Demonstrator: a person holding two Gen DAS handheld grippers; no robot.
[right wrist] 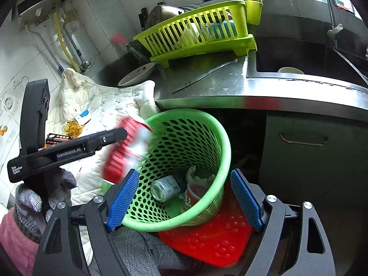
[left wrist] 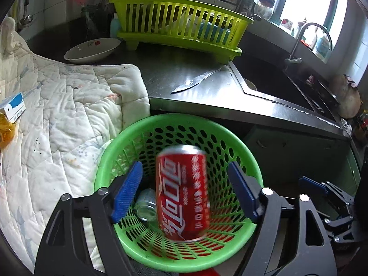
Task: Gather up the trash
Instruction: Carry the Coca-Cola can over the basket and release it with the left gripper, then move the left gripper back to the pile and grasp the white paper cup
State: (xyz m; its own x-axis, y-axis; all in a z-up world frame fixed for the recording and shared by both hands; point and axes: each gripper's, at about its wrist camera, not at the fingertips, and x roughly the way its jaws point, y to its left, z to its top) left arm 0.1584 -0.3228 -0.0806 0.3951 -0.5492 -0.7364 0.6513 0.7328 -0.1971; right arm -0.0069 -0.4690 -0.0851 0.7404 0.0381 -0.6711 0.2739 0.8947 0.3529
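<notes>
**Two wrist fisheyes, both over the bin**

Left wrist looks steeply down into the green basket (left wrist: pixel 230 142), very close. Right wrist views the same basket from farther back, angled from its right. Both share the steel counter (left wrist: pixel 195 78), dish rack (left wrist: pixel 179 20) and sink (left wrist: pixel 276 80).

We see a stainless steel counter (left wrist: pixel 207 92) with a sink (left wrist: pixel 276 85) sunk into its right part. Directly on the steel lie a knife (left wrist: pixel 195 80), a white bowl (left wrist: pixel 92 49) and a yellow-green dish rack (left wrist: pixel 179 27). A white quilted cloth (left wrist: pixel 69 115) covers the surface to the left, and on it rest a blue-and-white box (left wrist: pixel 13 108), a yellow wrapper (left wrist: pixel 5 131) and a dark red-lettered box (right wrist: pixel 58 137).
</notes>
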